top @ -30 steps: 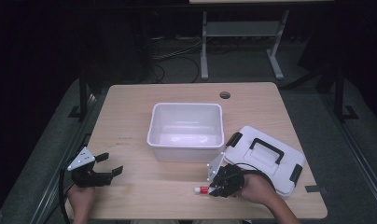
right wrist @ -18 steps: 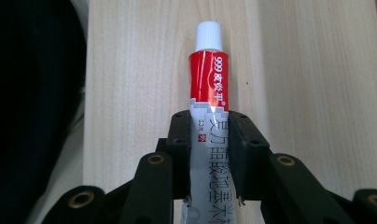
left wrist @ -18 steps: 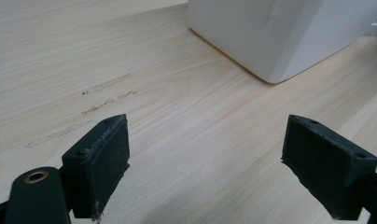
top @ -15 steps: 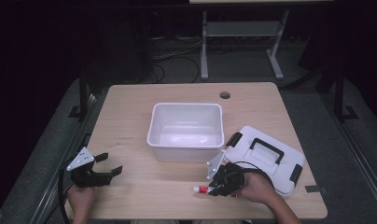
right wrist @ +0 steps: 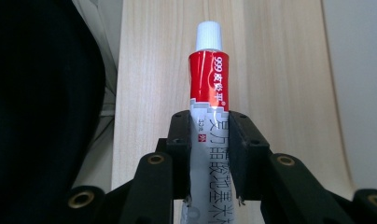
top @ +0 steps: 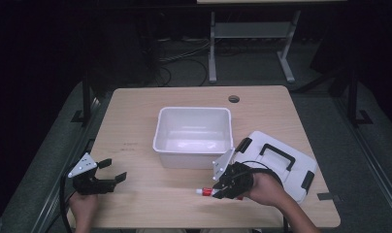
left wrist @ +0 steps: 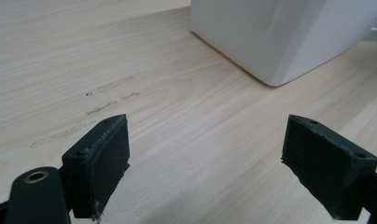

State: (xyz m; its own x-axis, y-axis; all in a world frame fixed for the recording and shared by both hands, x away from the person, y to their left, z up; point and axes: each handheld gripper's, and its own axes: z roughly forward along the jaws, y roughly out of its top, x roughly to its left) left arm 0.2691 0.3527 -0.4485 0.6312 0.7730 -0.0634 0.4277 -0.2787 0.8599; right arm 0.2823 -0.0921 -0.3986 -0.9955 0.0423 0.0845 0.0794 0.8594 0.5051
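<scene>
A red and white ointment tube point(right wrist: 209, 93) with a white cap is clamped between the pads of my right gripper point(right wrist: 210, 140), cap pointing away from the camera. In the high view that right gripper point(top: 223, 189) hovers over the table's front edge, just in front of the white bin point(top: 194, 133), and the tube point(top: 204, 192) sticks out to its left. My left gripper point(top: 109, 177) rests at the front left of the table, its jaws wide apart with nothing between them. In its own view the left gripper point(left wrist: 219, 168) looks over bare wood toward the bin's corner point(left wrist: 280, 42).
A white lid point(top: 281, 162) with black handle and clips lies on the table to the right of the bin, behind my right hand. A round cable hole point(top: 234, 99) sits near the table's far edge. Dark floor, cables and a stand lie beyond.
My right gripper has risen a little off the table with the tube in it. The left gripper has stayed where it was.
</scene>
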